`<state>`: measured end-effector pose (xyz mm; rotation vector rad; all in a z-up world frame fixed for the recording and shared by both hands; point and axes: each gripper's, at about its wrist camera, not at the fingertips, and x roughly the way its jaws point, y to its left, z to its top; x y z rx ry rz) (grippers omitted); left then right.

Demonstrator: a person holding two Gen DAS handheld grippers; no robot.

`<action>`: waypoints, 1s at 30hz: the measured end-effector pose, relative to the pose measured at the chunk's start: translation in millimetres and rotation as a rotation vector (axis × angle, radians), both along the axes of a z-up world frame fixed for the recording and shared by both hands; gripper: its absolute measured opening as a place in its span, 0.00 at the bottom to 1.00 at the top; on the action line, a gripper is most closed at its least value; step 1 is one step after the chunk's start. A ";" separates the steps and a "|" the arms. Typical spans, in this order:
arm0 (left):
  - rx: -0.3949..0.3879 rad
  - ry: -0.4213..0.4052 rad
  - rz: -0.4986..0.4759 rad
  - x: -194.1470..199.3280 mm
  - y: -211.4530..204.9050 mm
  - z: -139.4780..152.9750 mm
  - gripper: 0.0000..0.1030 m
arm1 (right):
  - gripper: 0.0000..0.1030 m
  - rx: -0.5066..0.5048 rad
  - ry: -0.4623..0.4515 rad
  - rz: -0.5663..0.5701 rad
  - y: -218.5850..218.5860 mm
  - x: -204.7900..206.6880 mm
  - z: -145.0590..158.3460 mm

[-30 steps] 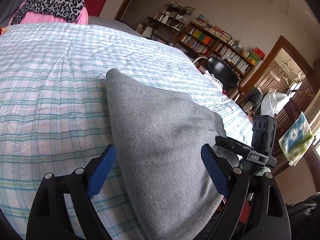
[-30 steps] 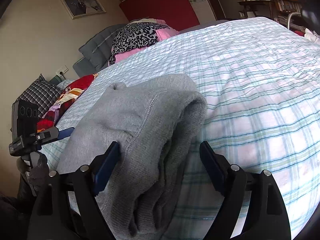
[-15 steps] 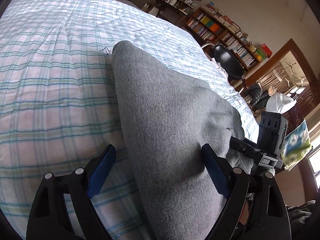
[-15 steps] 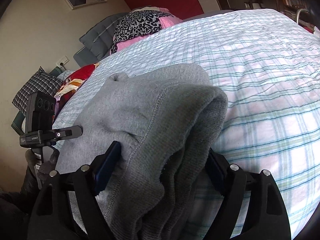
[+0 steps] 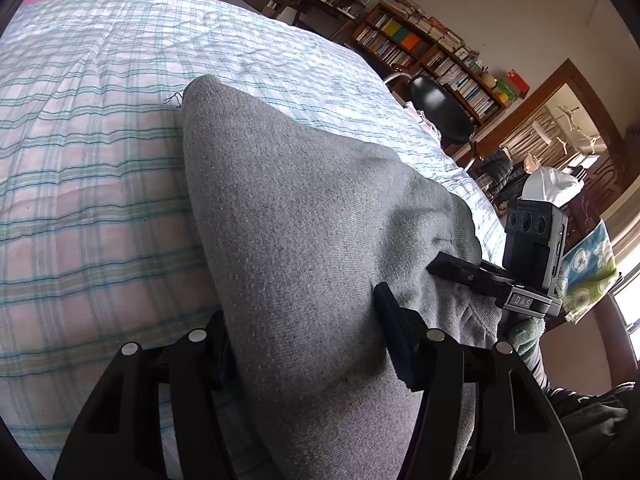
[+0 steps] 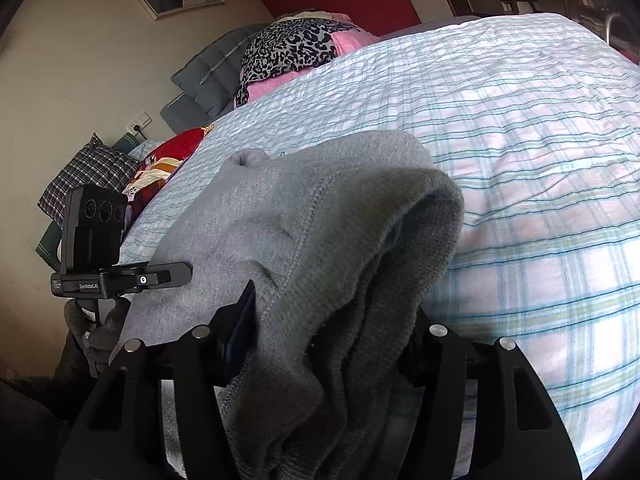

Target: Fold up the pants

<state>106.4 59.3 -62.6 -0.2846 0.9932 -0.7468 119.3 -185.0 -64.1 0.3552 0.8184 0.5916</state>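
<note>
Grey sweatpants (image 5: pixel 304 220) lie folded in a thick bundle at the near edge of the plaid bed. My left gripper (image 5: pixel 304 344) is shut on one end of the bundle, the cloth bulging between its fingers. My right gripper (image 6: pixel 328 344) is shut on the other end of the pants (image 6: pixel 320 216), where several layers with a ribbed edge hang down between the fingers. Each view shows the other gripper's camera at the far end of the bundle, in the left wrist view (image 5: pixel 532 240) and in the right wrist view (image 6: pixel 96 232).
The plaid bedspread (image 5: pixel 100 160) stretches away beyond the pants. Pillows and a leopard-print cloth (image 6: pixel 292 48) lie at the bed's head. A bookshelf (image 5: pixel 432 60), a black chair (image 5: pixel 440 112) and a doorway stand past the bed's far side.
Both grippers have closed their fingers on the ends of the folded pants, which were between open fingers before. The bundle is pinched and bunched at both ends.
</note>
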 end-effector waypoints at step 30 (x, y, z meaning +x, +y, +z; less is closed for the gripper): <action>0.055 -0.258 -0.086 56.2 -102.6 84.9 0.33 | 0.40 0.015 -0.238 -0.205 -92.8 11.5 76.9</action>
